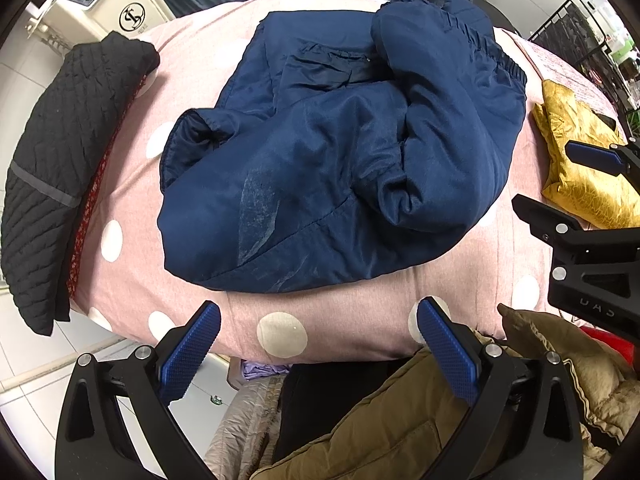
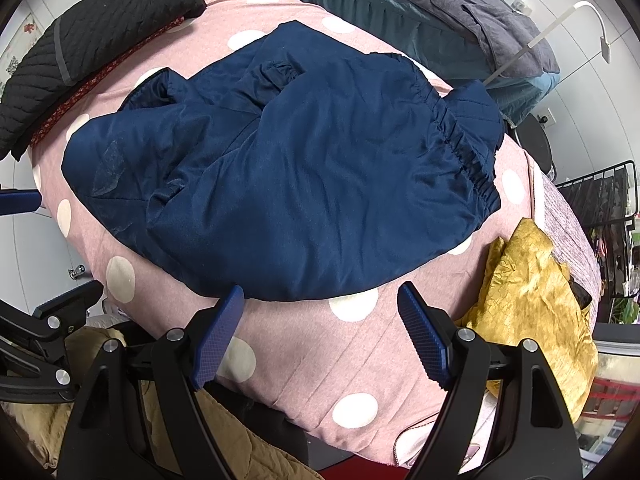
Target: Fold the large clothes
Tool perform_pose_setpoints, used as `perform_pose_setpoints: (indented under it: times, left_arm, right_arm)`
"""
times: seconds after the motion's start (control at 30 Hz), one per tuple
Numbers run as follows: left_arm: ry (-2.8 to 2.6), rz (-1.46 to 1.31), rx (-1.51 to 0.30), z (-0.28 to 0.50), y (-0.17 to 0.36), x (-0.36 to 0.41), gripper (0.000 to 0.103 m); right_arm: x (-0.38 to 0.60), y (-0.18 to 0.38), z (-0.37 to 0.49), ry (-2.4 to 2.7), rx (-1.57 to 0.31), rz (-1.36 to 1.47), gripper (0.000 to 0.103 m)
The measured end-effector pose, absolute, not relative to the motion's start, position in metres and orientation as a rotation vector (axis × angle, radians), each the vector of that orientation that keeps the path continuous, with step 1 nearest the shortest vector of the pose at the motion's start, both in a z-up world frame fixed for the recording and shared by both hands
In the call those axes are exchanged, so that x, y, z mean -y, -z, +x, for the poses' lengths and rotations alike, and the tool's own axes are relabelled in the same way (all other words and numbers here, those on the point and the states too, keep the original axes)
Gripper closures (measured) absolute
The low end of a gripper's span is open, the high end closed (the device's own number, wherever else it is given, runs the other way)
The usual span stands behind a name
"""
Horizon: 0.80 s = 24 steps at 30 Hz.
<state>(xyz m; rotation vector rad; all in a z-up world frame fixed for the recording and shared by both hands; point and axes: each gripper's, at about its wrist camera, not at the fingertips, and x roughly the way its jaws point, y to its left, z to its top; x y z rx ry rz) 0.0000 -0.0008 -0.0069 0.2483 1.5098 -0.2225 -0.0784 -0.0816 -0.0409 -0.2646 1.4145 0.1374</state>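
The navy jacket (image 1: 320, 168) lay bunched mid-bed (image 1: 340, 320), at twelve o'clock of both tongs. The left gripper (image 1: 320, 336) and right gripper (image 2: 320, 320) gaped, holding nothing. It looked soft, slippery, puffy; its elastic hem (image 2: 460, 140) seemed the best hold.

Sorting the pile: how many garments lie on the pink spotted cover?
3: navy jacket in the middle, black quilted garment at the left edge, yellow garment on the right. More may be hidden.

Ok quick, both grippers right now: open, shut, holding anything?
Left gripper: open, holding nothing, short of the navy jacket.
Right gripper: open, holding nothing, at the jacket's near edge.
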Motion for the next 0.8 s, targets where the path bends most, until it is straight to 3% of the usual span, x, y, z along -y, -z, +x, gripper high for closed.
perform_pose_setpoints:
  times: [0.8]
  left_arm:
    - [0.224, 0.096, -1.516, 0.019, 0.004, -0.023, 0.007]
  right_arm:
    - [0.067, 0.036, -0.05, -0.21, -1.418, -0.281, 0.024]
